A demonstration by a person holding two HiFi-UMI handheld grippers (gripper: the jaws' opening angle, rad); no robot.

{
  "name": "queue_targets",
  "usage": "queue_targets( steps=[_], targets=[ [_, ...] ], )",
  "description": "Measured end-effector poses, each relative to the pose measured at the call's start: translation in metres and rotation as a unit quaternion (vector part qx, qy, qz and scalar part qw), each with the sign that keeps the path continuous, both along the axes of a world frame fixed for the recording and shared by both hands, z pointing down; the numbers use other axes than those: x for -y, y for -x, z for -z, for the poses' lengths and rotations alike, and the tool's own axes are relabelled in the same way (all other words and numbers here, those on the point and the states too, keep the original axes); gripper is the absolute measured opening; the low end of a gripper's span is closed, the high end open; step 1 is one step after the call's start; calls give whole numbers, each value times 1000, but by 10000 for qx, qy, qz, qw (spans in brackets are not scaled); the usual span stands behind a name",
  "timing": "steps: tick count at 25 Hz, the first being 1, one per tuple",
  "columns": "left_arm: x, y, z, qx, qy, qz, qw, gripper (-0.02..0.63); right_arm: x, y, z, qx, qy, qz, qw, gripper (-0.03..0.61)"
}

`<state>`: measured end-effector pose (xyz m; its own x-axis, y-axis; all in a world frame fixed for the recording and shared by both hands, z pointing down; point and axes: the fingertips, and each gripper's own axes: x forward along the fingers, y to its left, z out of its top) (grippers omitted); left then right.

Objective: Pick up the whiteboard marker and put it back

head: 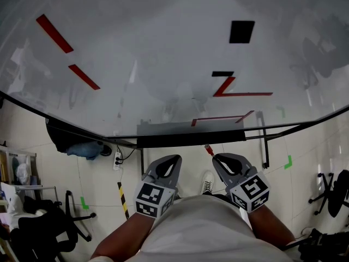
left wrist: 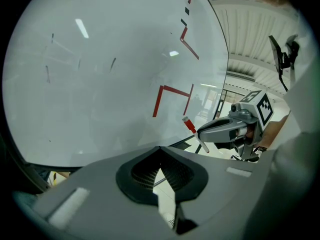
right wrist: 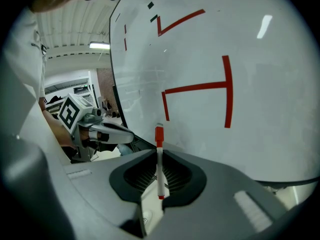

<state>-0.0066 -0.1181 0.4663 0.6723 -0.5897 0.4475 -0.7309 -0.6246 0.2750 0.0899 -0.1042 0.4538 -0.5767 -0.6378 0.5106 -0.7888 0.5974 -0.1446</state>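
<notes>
Right gripper view showed the right hand-held gripper clamped on the whiteboard marker, red cap up, near the whiteboard. The head view caught only the marker's red tip by the board's lower edge. Left gripper view showed the left hand-held gripper closed on nothing; whether the marker touched the board was hard to judge.

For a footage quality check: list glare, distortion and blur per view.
Head view: hazy reflections smear the whiteboard, no hard glare. Left gripper view: fisheye curves the board's edge; a ceiling-light streak reflects on it. Right gripper view: same bowing, another light streak, marker sharp.
</notes>
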Motion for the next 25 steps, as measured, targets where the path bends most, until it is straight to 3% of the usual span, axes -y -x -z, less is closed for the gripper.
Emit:
queue_targets(
  steps=[7,11,19,25],
  targets=[
    [5,2,-4,-3,72,13,10000,17,7,2,-11,-266,73,162,9995,38],
    [7,5,-9,17,166,16,9999,15,16,7,-21,-860,-95,507,9950,39],
    [3,17,-19,18,365,118,9993,15,38,10,-56,-2417,-456,1248,9612,39],
    [-12,24,-20,-5,411,185,9990,17,35,17,-79,-2945,-569,1634,9398,40]
  ],
)
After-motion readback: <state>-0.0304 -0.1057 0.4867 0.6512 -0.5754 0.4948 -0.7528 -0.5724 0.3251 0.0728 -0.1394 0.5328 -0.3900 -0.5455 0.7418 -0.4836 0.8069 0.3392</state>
